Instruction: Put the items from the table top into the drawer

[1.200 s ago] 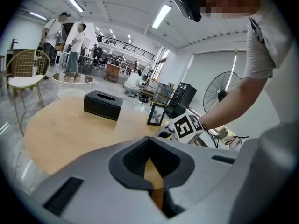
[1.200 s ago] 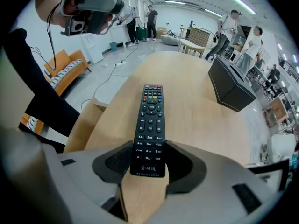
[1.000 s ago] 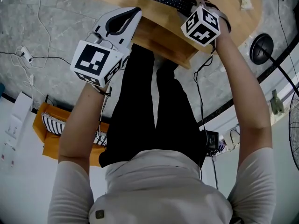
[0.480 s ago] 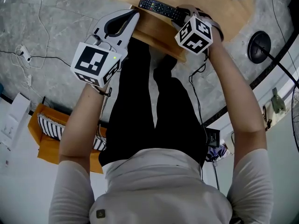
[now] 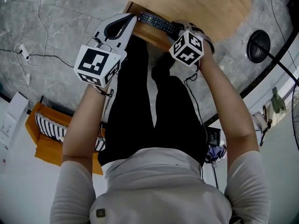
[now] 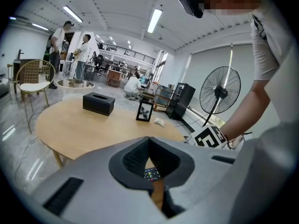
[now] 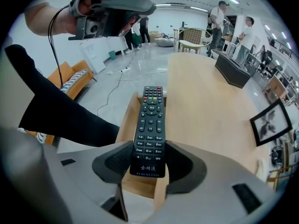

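Right gripper [image 7: 149, 163] clamped on near end of remote [image 7: 150, 120], which is held over the open drawer [image 5: 150, 32] at 12 o'clock; left gripper [image 5: 131, 18] closed, empty, at the drawer's 9 o'clock; best lowered flat between the walls, then released.

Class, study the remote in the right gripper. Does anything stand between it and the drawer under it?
Nothing visible does. The remote, clamped in the right gripper, hangs directly over the open drawer. The left gripper sits by the drawer's corner, not under the remote. The remote hides most of the drawer's inside.
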`<state>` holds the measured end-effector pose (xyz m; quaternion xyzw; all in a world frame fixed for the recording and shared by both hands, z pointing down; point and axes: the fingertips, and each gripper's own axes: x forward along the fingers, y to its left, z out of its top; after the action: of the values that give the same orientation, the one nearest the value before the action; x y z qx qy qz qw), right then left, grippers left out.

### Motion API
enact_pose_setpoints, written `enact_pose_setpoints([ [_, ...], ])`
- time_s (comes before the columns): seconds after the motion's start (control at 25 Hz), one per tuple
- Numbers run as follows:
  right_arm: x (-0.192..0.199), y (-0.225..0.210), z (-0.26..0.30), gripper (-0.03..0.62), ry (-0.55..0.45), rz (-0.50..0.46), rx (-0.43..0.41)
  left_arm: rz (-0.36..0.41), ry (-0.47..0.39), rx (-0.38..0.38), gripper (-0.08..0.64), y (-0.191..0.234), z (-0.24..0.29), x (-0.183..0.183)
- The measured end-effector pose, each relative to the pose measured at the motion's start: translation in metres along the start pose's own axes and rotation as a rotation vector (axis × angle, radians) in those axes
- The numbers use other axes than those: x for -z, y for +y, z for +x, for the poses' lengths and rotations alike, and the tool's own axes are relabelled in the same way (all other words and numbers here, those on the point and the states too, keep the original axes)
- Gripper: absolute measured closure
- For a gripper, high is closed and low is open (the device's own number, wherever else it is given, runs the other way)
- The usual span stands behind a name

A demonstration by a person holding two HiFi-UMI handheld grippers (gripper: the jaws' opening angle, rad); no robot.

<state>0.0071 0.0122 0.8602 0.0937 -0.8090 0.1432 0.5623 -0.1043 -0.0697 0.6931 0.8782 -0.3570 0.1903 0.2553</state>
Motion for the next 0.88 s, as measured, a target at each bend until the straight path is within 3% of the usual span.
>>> enact_pose_setpoints([
  [0.4, -0.006, 0.026, 0.043, 0.364, -0.016, 0.082, -0.051, -0.047, 0.037, -0.046, 0.551, 0.017, 0.007, 0.033],
  [0.88, 0.019, 0.036, 0.096, 0.362, 0.078, 0.155, -0.055, -0.088, 0.066, -0.059, 0.551, 0.036, 0.012, 0.063],
])
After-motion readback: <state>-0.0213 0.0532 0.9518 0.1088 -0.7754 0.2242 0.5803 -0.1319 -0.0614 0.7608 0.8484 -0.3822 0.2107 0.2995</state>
